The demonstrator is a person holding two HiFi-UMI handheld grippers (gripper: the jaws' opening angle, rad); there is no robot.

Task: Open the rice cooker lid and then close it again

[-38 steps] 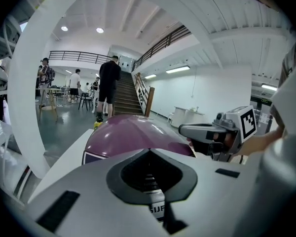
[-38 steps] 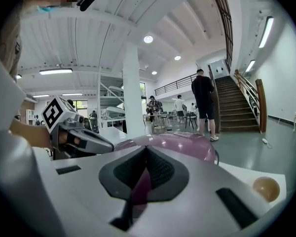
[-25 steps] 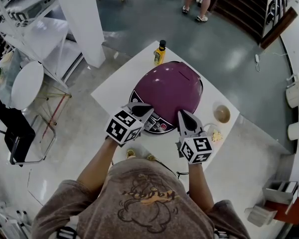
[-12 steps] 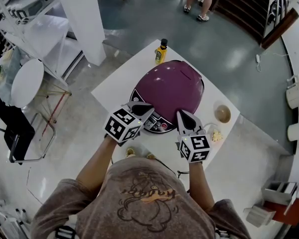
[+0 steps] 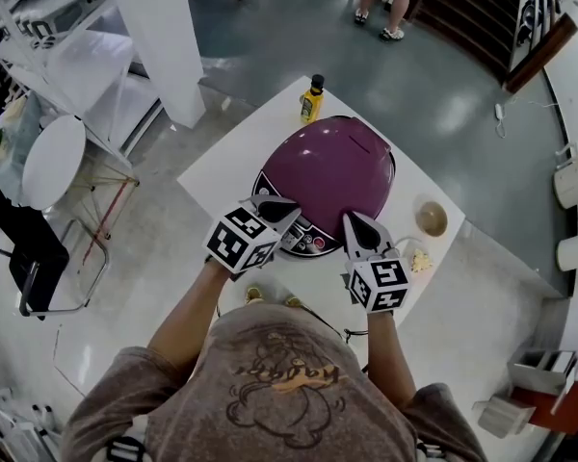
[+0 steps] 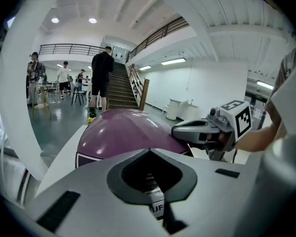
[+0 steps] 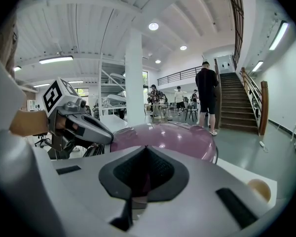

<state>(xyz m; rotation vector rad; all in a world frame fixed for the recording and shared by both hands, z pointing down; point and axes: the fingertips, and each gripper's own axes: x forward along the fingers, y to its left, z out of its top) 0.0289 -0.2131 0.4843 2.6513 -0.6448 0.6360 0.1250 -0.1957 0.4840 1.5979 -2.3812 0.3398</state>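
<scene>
On a white table [image 5: 231, 162], glossy purple domed rice cooker [image 5: 332, 166], shut; left claw [image 5: 287, 207] and right claw [image 5: 351, 221] both closed.

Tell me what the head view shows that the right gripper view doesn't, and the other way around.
Only the head view: the yellow bottle at the table's far edge, and the right gripper seen from above. Only the right gripper view: the ceiling lights, and that gripper's jaws shut together with nothing between them. Both: the purple rice cooker with its lid down, the left gripper at its front, and the small bowl.
</scene>
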